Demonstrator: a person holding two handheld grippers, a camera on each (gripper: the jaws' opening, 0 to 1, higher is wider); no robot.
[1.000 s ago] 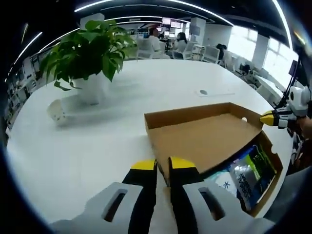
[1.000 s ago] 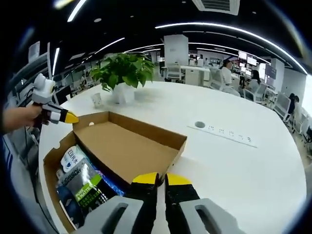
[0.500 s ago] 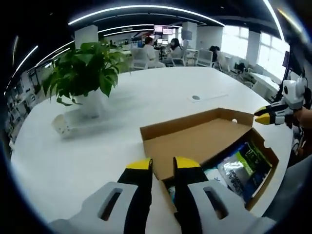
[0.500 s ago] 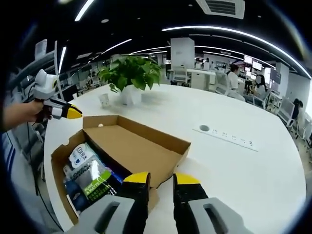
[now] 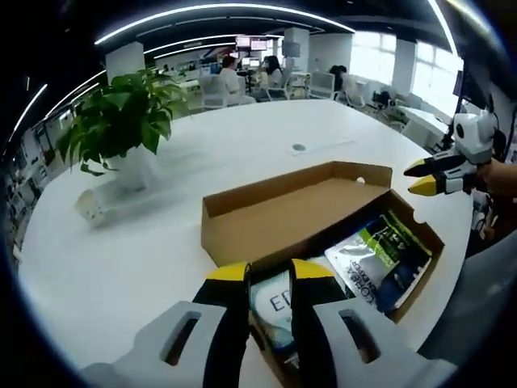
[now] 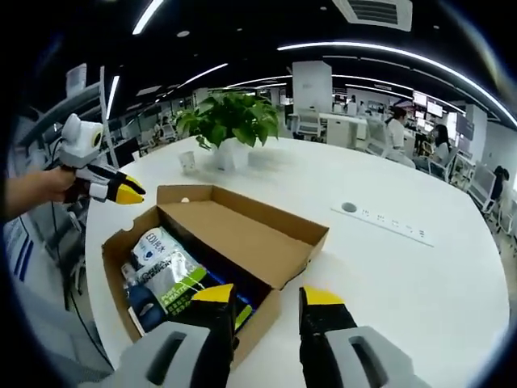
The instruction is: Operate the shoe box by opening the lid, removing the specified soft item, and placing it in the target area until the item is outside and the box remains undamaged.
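Near the white table's point(image 5: 161, 242) edge, the left gripper view shows the shoe box point(image 5: 323, 234) open, soft packets point(image 5: 380, 259) inside, just beyond the empty, parted left gripper point(image 5: 269, 279). Right gripper view: right gripper point(image 6: 266, 303), jaws apart and empty, hovers at the box's corner; a potted plant point(image 6: 230, 121) stands beyond.

Open-plan office: white table point(image 6: 420, 275), ceiling light strips point(image 5: 210, 10), windows point(image 5: 380, 61), desks.

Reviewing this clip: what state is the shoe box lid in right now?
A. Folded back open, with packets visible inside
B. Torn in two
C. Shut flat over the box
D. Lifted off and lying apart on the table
A: the lid is swung back on the shoe box, still joined to it, and the soft packets lie exposed inside.
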